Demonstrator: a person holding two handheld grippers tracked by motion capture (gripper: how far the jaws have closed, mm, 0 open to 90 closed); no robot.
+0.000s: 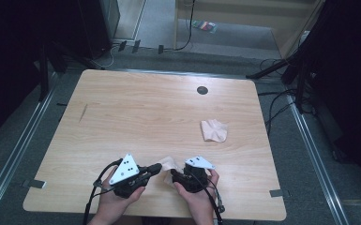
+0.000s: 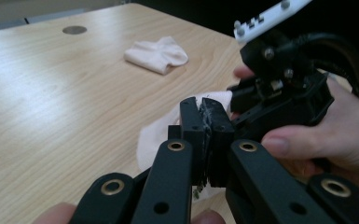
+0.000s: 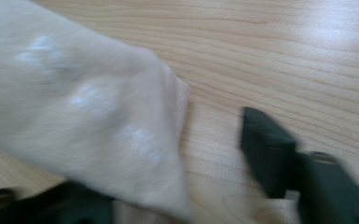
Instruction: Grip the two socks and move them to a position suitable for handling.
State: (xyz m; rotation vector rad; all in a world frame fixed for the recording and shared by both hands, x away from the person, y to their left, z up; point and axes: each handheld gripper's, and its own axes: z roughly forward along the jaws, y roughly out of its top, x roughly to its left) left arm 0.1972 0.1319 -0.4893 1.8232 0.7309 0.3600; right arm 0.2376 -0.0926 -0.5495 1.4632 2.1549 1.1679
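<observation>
Pale peach cloth [image 1: 169,164], soft and crumpled, lying at the near edge of the wooden table [image 1: 136,112], right between the two grippers. Left gripper [image 1: 157,167] reaching in from the left, jaws pressed together in the left gripper view with a thin edge of the cloth [image 2: 161,130] pinched between the pads; rest of the fabric spreading out beyond and below the fingertips onto the tabletop. Left hand [image 1: 117,199] wrapped around the gripper body, white three-cornered plate on top. Right gripper [image 1: 174,175] just beside the cloth on its right side, held in the right hand [image 1: 199,194], facing the left gripper closely across the fabric. In the right gripper view, jaws standing apart: one black finger [image 3: 268,154] out to the right on bare wood, clear of the fabric; the other low at the left, mostly hidden under the draped cloth [image 3: 84,112], blurred, so contact there not certain. Fabric lying over the left part of the gap, not clamped by that gripper. Second cloth [image 1: 214,130] of the same pale colour, bunched up, well apart toward the far right of the table. Small dark round hole [image 1: 202,90] near the far edge.
</observation>
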